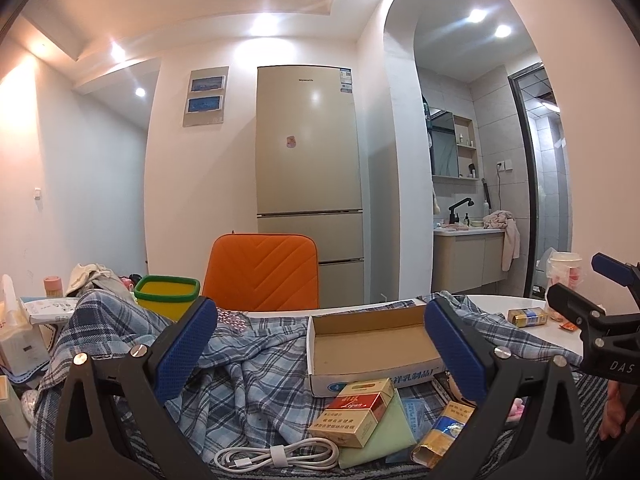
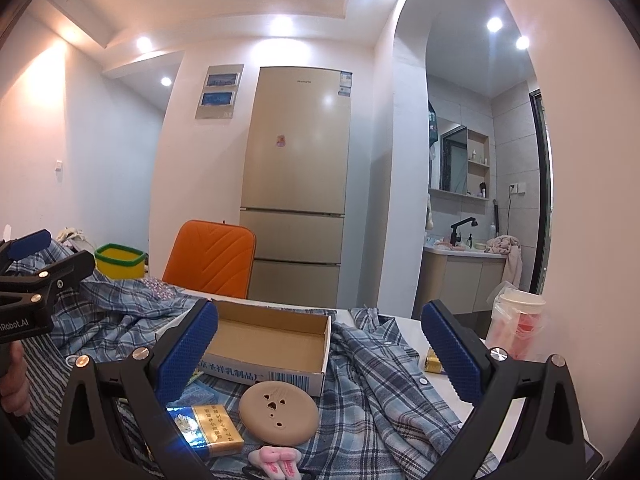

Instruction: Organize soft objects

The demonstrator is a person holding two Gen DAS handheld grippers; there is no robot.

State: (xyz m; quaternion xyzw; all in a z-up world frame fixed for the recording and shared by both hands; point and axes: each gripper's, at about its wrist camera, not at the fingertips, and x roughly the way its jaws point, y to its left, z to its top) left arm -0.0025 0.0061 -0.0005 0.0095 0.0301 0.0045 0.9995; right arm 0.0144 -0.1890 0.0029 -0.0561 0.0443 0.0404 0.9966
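A blue plaid shirt [image 1: 248,356] lies crumpled across the table; it also shows in the right wrist view [image 2: 384,364]. An open cardboard box [image 1: 372,344] sits on it, also in the right wrist view [image 2: 272,344]. My left gripper [image 1: 320,348] is open and empty above the shirt and box. My right gripper [image 2: 320,352] is open and empty above the box and shirt. A tan round pad [image 2: 279,411] and a pink plush piece [image 2: 276,460] lie on the shirt in front of the right gripper. The other gripper shows at each view's edge [image 1: 592,300] [image 2: 40,264].
Cigarette packs [image 1: 360,412] [image 2: 208,428], a white cable [image 1: 276,456] and a green cloth [image 1: 384,436] lie at the near edge. A yellow bin [image 1: 166,294], an orange chair [image 1: 260,272], a cup in plastic [image 2: 516,328] and a small gold pack [image 1: 528,317] stand around.
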